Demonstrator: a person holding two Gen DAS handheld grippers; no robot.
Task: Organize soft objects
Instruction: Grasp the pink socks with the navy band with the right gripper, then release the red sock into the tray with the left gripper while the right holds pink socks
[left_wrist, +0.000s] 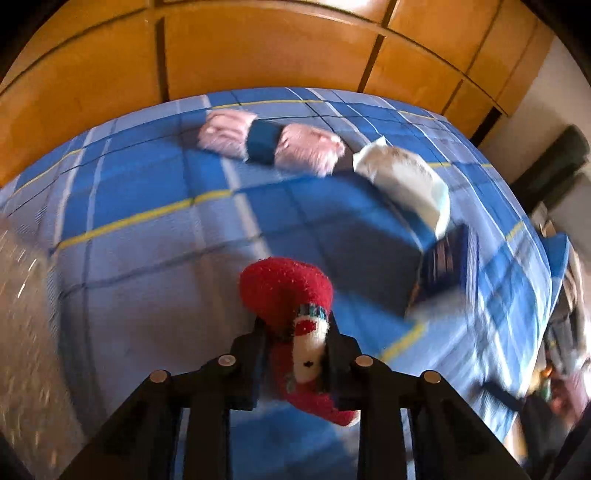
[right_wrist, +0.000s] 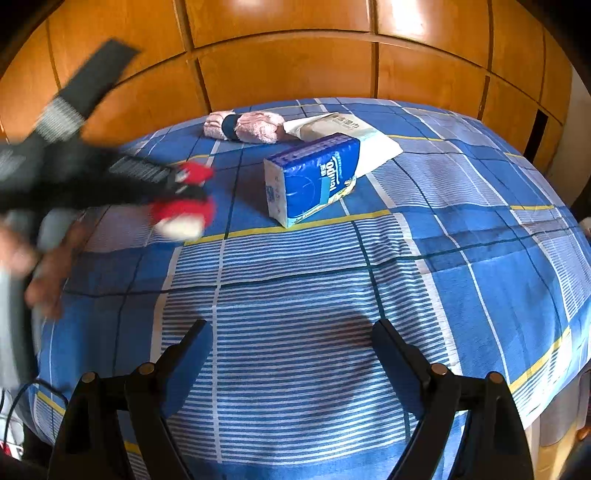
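My left gripper (left_wrist: 295, 332) is shut on a red fuzzy sock (left_wrist: 284, 291) with a snowman pattern and holds it above the blue plaid bed (left_wrist: 147, 206). In the right wrist view the same gripper (right_wrist: 184, 184) and sock (right_wrist: 181, 214) hang blurred over the bed's left side. A pink rolled soft bundle with a navy band (right_wrist: 243, 127) lies at the far edge, also in the left wrist view (left_wrist: 269, 142). My right gripper (right_wrist: 291, 332) is open and empty above the bed's near part (right_wrist: 295, 295).
A blue tissue pack (right_wrist: 314, 177) lies mid-bed with a white packet (right_wrist: 343, 129) behind it; both show in the left wrist view, the blue pack (left_wrist: 447, 262) and the white packet (left_wrist: 402, 181). Orange wooden wardrobe doors (right_wrist: 295, 66) stand behind the bed.
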